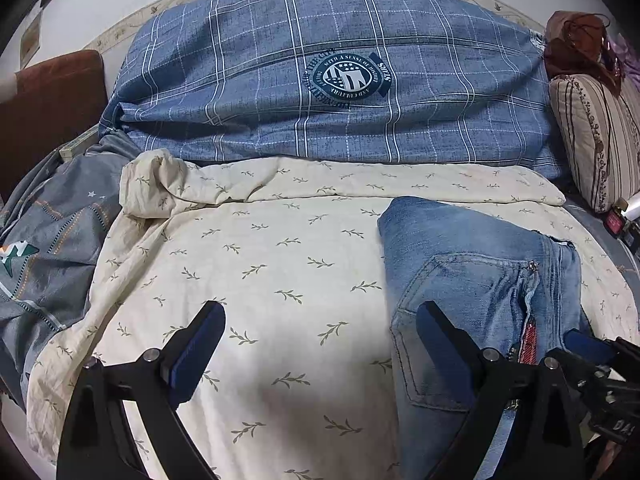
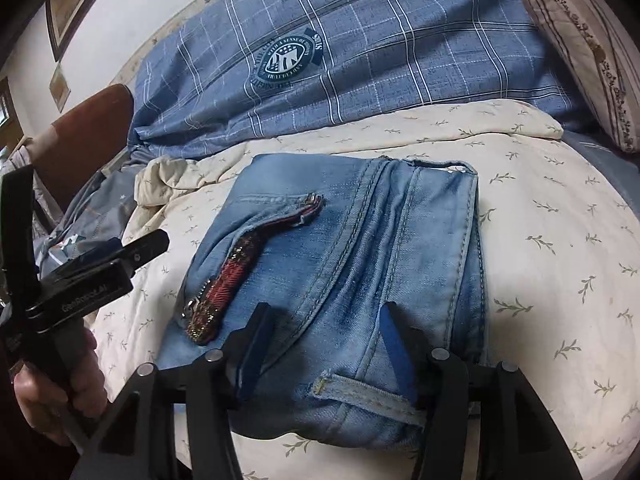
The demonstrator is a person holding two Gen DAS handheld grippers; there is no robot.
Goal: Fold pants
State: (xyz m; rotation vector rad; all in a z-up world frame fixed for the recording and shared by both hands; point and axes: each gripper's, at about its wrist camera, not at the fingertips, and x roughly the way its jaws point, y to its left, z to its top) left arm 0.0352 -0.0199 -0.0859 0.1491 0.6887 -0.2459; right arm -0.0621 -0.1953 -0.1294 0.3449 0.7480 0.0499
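While the jeans (image 2: 340, 280) are lying folded into a compact block on the cream leaf-print blanket (image 1: 260, 260) covering the bed, both tools are hovering at the near edge. Far left, a grey patterned quilt (image 1: 44, 248) is bunching beside the blanket. The left tool (image 1: 320, 320) is sitting spread wide, holding nothing, its left finger over bare blanket and its right finger over the left edge of the jeans, probably because the fold looks finished. Farther back, a blue plaid duvet (image 1: 320, 80) is piling up against the wall. The right tool (image 2: 326, 344) is also standing spread, straddling the near waistband area, though whether it is touching the denim I cannot tell. Far right, a striped pillow (image 1: 596, 140) is leaning upright.
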